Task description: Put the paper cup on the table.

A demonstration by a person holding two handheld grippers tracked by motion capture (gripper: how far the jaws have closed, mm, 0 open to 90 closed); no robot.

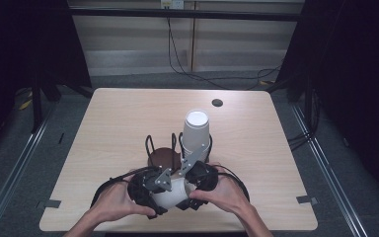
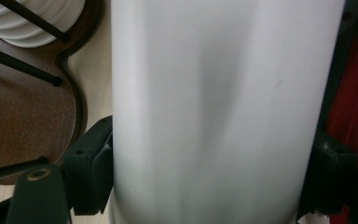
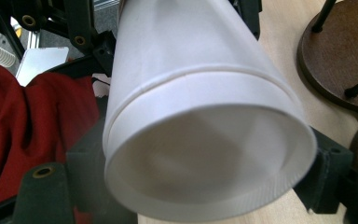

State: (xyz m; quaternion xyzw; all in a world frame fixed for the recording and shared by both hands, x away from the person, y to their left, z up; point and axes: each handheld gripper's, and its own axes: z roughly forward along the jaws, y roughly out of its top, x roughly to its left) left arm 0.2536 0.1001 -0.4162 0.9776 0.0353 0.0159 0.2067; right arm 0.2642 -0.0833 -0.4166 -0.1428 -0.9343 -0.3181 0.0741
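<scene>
Both grippers meet on a white paper cup near the table's front edge. The left gripper's fingers are clamped on the cup's sides. The right gripper's fingers flank its bottom end; contact unclear. Behind stands a wire rack holding stacked cups.

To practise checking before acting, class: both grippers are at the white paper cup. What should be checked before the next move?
1. Left gripper clamps the white paper cup: ok.
2. Right gripper pads press the cup: cannot tell.
3. Cup wall uncrushed: cannot tell.
4. Empty round bay of the brown wooden holder with black wire posts free: ok.
5. Stack of white paper cups upright in the holder: ok.
</scene>
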